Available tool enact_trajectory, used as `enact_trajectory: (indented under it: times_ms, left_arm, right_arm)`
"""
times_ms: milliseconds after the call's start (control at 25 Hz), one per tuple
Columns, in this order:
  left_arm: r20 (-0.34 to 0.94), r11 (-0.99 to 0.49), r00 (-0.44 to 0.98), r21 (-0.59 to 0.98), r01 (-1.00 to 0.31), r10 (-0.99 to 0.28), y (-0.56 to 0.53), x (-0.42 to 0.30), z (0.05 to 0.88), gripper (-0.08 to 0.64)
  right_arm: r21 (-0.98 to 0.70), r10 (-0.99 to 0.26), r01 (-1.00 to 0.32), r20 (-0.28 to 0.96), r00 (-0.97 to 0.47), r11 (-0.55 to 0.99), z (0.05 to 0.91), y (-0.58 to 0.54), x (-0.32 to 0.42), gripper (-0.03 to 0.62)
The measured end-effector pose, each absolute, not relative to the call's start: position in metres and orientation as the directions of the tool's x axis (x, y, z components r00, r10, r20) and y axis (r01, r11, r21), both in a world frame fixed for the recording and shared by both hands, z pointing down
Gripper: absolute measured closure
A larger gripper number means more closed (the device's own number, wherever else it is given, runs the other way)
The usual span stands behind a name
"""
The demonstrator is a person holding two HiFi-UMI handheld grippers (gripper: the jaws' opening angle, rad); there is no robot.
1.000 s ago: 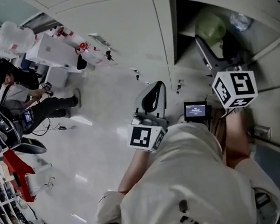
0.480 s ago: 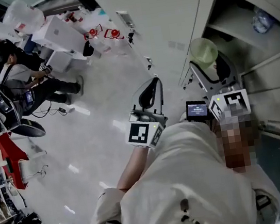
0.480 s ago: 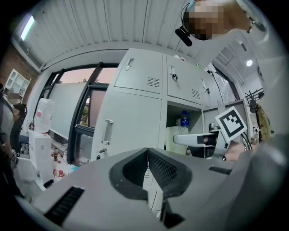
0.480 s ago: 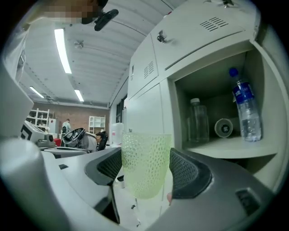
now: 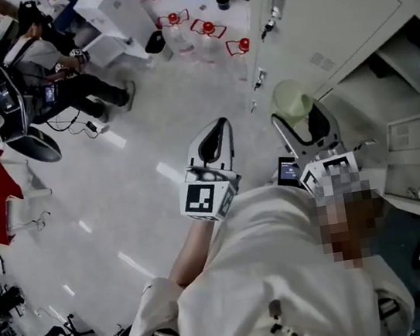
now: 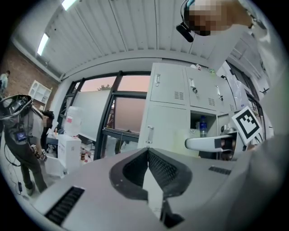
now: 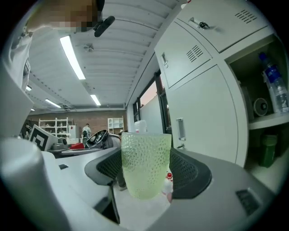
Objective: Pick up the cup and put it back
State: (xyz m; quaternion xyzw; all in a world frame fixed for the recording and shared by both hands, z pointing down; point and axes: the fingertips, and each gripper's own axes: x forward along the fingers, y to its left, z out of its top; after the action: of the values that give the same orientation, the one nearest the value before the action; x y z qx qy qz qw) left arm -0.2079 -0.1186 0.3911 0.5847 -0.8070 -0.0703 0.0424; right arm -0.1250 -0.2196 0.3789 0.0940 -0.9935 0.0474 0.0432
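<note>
- The right claw [image 5: 300, 114] is closed on the cup [image 7: 145, 163], with one pad pressed to each side of its dimpled wall
- The cup is pale green and see-through. In the right gripper view it stands upright with its mouth at the top and its narrower base at the bottom, so its long axis crosses the line of the jaws
- In the head view the cup is held in the air at the tip of the right claw, just in front of the lockers [image 5: 342, 3] and clear of them
- The left claw [image 6: 148, 155] has its jaws pressed together with nothing between them. It hangs to the left of the right claw and apart from it
- Past the cup stands a closed locker door [image 7: 203, 117] with a handle [image 7: 180, 129]
- To the right of that door an open compartment [image 7: 253, 103] has a bottle [image 7: 274, 88] upright on its shelf; the door's edge lies between the cup and this opening
- To the left of both claws the floor [image 5: 126, 183] lies wide and bare, with a seated person [image 5: 41, 55] and shelves far off at its rim
</note>
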Motion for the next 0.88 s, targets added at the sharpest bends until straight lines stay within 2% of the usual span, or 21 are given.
enact_trajectory:
  times_ms: [200,480,760,880]
  left_arm:
    - [-0.006,0.351,-0.356,0.150,-0.924,-0.934,-0.061,-0.228,0.396,0.551]
    - [-0.003,0.336,-0.339,0.137,-0.932,-0.941,-0.014,-0.234,0.399,0.551]
    - [-0.004,0.345,-0.347,0.098,-0.933,-0.938,0.022,-0.245,0.399,0.551]
    - [-0.031,0.324,-0.333,0.157,-0.933,-0.942,0.029,-0.249,0.395,0.551]
  right_arm:
    - [-0.105,-0.116,-0.129,0.118,-0.986,0.986,0.389,-0.155,-0.146,0.255]
    - [-0.132,-0.058,-0.074,0.118,-0.991,0.989,0.398,-0.084,-0.160,0.255]
    - [-0.135,-0.059,-0.077,0.132,-0.990,0.988,0.407,-0.044,-0.169,0.255]
    - [-0.133,-0.072,-0.090,0.135,-0.988,0.987,0.406,-0.039,-0.171,0.255]
